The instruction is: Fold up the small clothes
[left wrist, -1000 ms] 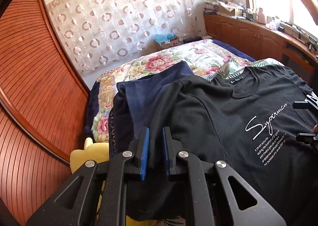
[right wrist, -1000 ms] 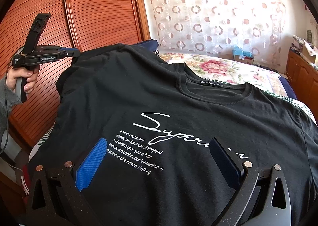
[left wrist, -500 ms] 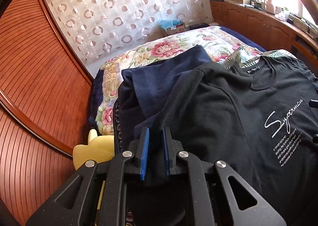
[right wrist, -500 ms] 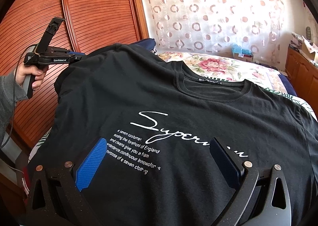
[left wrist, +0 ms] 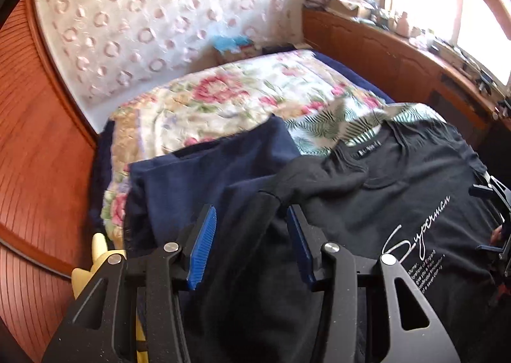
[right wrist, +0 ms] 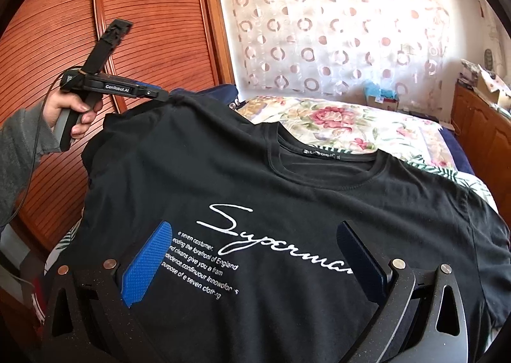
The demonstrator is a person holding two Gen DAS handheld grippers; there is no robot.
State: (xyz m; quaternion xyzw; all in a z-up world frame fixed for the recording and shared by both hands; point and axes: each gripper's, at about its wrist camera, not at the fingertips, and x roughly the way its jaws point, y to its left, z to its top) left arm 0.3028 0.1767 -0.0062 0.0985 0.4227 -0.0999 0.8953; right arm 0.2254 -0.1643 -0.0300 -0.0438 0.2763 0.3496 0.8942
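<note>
T-shirt [right wrist: 287, 190], black with white script, lies spread face up across the centre and lower frame of the right-wrist view. Right gripper [right wrist: 252, 264], lower centre, is wide open above the print, holding nothing. Left gripper [left wrist: 249, 244], lower centre of its view, is parted, a sleeve fold between its fingers, not pinched. A navy garment [left wrist: 204, 177] lies left of the shirt on the floral bedspread [left wrist: 223, 101].
</note>
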